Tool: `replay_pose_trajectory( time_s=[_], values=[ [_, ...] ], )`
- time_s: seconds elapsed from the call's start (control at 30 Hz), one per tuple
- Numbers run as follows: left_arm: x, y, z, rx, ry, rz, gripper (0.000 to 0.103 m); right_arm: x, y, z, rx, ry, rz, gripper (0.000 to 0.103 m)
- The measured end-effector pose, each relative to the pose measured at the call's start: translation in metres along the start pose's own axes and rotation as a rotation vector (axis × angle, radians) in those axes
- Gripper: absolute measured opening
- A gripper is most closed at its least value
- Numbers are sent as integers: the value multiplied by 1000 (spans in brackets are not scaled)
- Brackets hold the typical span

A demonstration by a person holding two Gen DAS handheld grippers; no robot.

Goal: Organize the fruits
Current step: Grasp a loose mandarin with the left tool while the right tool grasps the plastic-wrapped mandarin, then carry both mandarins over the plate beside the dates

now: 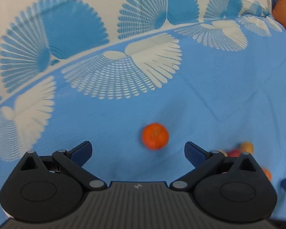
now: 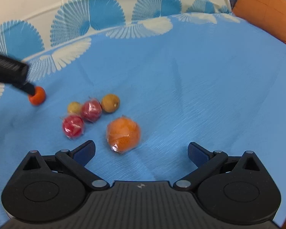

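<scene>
left hand-held gripper (image 1: 138, 148) | black ribbed body | 2 navy pads | silver pivot screws | right hand-held gripper (image 2: 142, 149) identical

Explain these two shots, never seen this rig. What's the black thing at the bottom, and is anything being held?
No robot: a person carries one hand-held gripper per hand, each with a fisheye camera looking along its fingers. The left hand-held gripper is open, with a small orange fruit lying just ahead on the blue cloth. The right hand-held gripper is open too, near a plastic-wrapped orange. Beyond lie two wrapped red fruits and two yellowish ones. Nothing is held.
</scene>
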State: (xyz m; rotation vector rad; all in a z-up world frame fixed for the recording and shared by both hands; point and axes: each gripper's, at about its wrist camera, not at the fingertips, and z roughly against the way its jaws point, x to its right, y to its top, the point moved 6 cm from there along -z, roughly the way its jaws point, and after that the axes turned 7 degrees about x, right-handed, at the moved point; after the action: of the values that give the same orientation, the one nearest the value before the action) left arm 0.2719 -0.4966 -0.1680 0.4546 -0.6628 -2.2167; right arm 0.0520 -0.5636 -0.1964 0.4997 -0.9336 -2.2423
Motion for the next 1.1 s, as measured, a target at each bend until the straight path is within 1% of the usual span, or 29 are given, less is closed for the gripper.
replay_pose_trajectory(
  time_s=[0.1, 0.17, 0.23, 0.33, 0.37, 0.4, 0.43, 0.47, 0.5, 0.57, 0.63, 0.73, 0.83, 0.93, 1.0, 1.1],
  values=[
    [5, 1, -31, -30, 1, -13, 103, -3, 0, -9, 36, -23, 34, 102],
    [7, -4, -43, -56, 3, -36, 103, -7, -1, -15, 61, -38, 61, 102],
    [3, -6, -44, -33, -19, -12, 103, -9, -2, -15, 83, -44, 72, 102],
    [-1, -7, -45, -36, -36, 13, 103, -7, -2, -13, 95, -41, 72, 102],
    [0, -7, -43, -32, -43, 12, 94, -8, -2, -12, 97, -40, 74, 101],
    [2, -5, -38, -20, -66, 14, 71, -8, -1, -10, 108, -27, 75, 85],
    [4, -2, -31, 3, -78, 14, 53, -10, -1, -5, 133, -5, 80, 48],
    [7, 1, -26, 10, -88, 8, 38, -13, 0, -2, 148, 22, 93, 40],
    [9, 3, -20, 13, -92, 12, 37, -13, -1, 0, 150, 17, 98, 39],
    [9, 3, -6, 56, -90, 13, 37, -9, -1, 0, 158, 29, 77, 39],
    [9, 0, 9, 72, -64, 9, 37, -4, 2, 3, 186, 19, 53, 39],
    [6, -13, 40, 58, -21, 8, 37, 3, 7, 8, 240, -10, 40, 39],
    [-1, -35, 84, 38, 12, 26, 37, 6, 8, 15, 259, -27, 44, 39],
    [-13, -59, 137, 35, 43, 45, 37, 3, 12, 36, 270, -34, 60, 39],
    [-23, -76, 173, 38, 61, 64, 37, -3, 16, 63, 270, 7, 37, 39],
    [-38, -100, 224, 37, 83, 92, 37, -19, 18, 116, 261, 120, 16, 39]
  ],
)
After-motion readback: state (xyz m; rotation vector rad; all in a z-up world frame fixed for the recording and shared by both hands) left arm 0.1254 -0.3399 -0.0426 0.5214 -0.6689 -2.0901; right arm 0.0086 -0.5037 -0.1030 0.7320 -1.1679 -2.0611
